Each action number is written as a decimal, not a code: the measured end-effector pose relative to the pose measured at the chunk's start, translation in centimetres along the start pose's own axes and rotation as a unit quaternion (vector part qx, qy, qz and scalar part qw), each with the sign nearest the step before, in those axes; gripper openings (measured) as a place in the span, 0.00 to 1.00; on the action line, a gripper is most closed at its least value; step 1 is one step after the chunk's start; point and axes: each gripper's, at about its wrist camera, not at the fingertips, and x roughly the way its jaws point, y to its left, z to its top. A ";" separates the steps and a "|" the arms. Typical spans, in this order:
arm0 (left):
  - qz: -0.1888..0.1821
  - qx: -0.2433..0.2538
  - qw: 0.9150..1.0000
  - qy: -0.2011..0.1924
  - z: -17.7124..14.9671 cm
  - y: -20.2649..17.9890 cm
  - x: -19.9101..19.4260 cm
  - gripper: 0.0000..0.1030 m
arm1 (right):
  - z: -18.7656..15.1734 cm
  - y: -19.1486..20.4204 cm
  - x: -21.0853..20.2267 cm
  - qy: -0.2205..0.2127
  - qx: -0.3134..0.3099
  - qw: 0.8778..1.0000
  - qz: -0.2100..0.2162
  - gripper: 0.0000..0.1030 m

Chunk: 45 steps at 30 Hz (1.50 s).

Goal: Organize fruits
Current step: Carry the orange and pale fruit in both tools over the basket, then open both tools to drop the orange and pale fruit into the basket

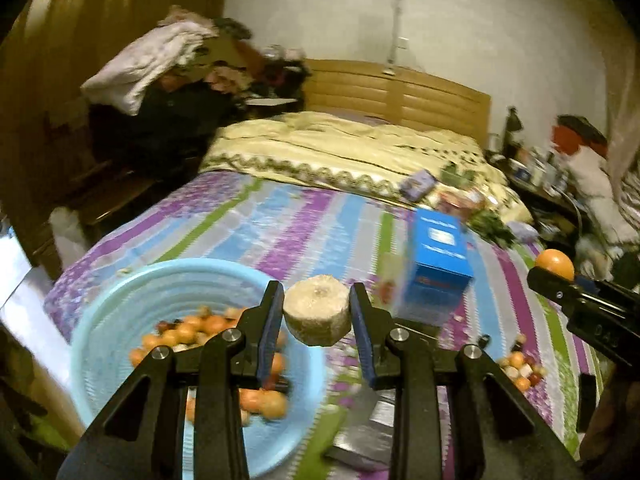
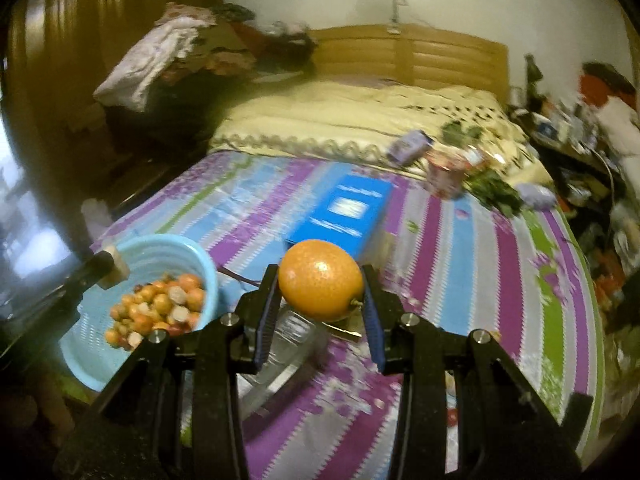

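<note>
My left gripper [image 1: 316, 312] is shut on a pale tan round piece of fruit [image 1: 317, 310] and holds it above the right rim of a light blue basin [image 1: 120, 300]. The basin holds several small orange and red fruits [image 1: 188, 334]. My right gripper [image 2: 320, 292] is shut on an orange round fruit [image 2: 321, 279] above the striped bedspread. That fruit also shows in the left wrist view [image 1: 555, 264] at the far right. The basin [image 2: 200, 264] lies to the right gripper's left. A small heap of loose fruits [image 1: 520, 364] lies on the bedspread.
A blue box [image 1: 436, 264] stands on the striped bedspread [image 2: 460, 240] behind the grippers. A clear plastic container [image 2: 288, 344] lies under the right gripper. A cream quilt, packets and greens [image 2: 492, 188] sit farther back. Clutter lines the right side; a wooden wardrobe [image 2: 60, 80] stands at left.
</note>
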 end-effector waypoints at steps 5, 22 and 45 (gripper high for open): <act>0.026 -0.023 0.999 -0.006 0.9 4.3 -0.5 0.33 | 1.5 4.3 1.1 -0.001 -0.027 0.999 0.029 0.38; 0.051 -0.070 0.995 0.056 1.2 14.6 1.6 0.34 | 2.2 15.9 7.1 0.090 -0.105 0.983 0.119 0.38; 0.059 -0.081 0.972 0.211 -0.7 22.2 8.5 0.34 | 0.9 17.8 13.9 0.271 -0.114 0.943 0.154 0.38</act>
